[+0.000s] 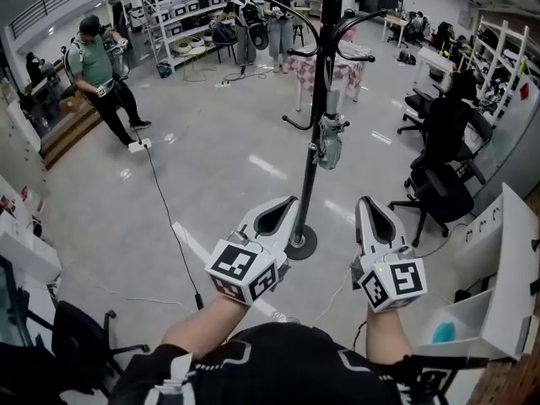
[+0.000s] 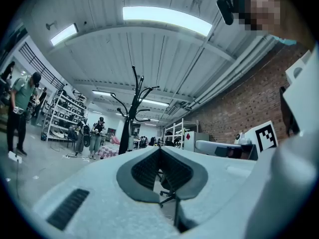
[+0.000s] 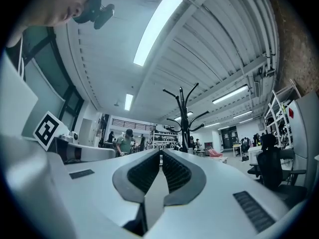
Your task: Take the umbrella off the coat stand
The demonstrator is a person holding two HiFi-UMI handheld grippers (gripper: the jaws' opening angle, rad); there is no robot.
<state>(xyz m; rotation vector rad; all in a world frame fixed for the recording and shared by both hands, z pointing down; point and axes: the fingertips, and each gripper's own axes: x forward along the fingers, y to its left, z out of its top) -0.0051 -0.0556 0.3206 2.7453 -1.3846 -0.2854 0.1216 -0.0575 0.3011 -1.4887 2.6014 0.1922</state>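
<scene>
The person stands facing the stand (image 1: 319, 99) with both grippers held low and side by side, pointed at it. This looks like a line-up before any reach. The left gripper (image 1: 290, 201) and the right gripper (image 1: 365, 201) each have their jaws closed tip to tip with nothing between them, as their own views confirm, so either would have to open before taking anything. The umbrella (image 1: 329, 146), small, folded and grey-green, hangs close against the right side of the pole about midway up. It seems to hang from a low hook, though the attachment is too small to make out. It is well apart from both grippers. Since it hangs on the right, the right gripper looks the better placed to lift it up and off.
</scene>
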